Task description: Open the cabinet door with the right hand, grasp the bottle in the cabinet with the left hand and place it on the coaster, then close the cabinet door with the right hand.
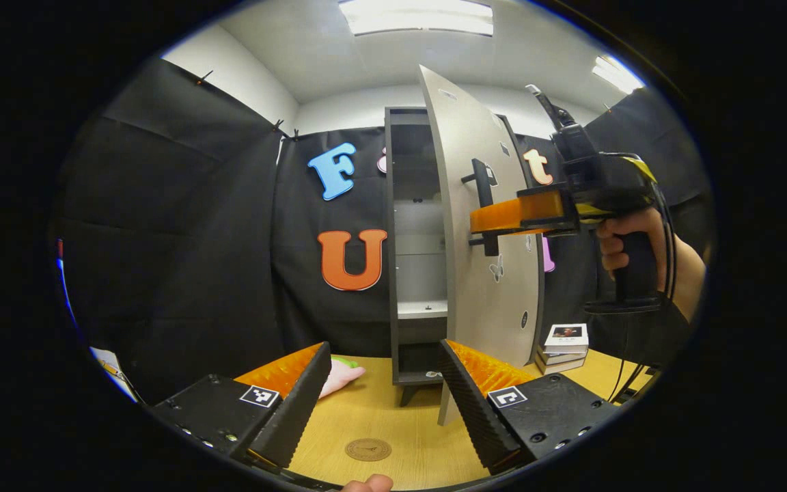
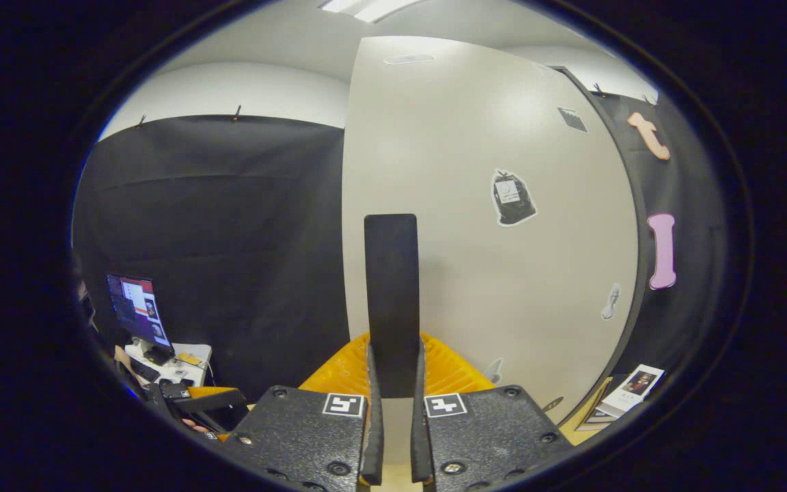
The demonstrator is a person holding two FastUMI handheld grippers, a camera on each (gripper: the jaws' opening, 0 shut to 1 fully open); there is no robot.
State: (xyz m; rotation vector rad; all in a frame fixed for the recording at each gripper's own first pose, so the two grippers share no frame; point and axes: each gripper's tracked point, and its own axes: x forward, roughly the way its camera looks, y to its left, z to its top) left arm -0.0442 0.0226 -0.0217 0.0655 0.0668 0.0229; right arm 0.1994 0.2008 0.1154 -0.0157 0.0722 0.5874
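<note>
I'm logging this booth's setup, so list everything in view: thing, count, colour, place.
Cabinet: one, dark grey with pale shelves, back of the table.
Door: one, light grey, swung partly open; stickers on its face.
Handle: one, black, on the door, clamped by the right gripper.
Coaster: one, brown, round, on the table's near edge.
Table: one, yellow wood.
Books: small stack, pale, right of the cabinet.
Pink and green thing: one, left of the cabinet; cannot tell what.
Monitor: one, lit, low left in the right gripper view.
Left gripper: one, black and orange, open, above the coaster.
Right gripper: one, black and orange, on the handle.
Hand: one, holding the right gripper.
</note>
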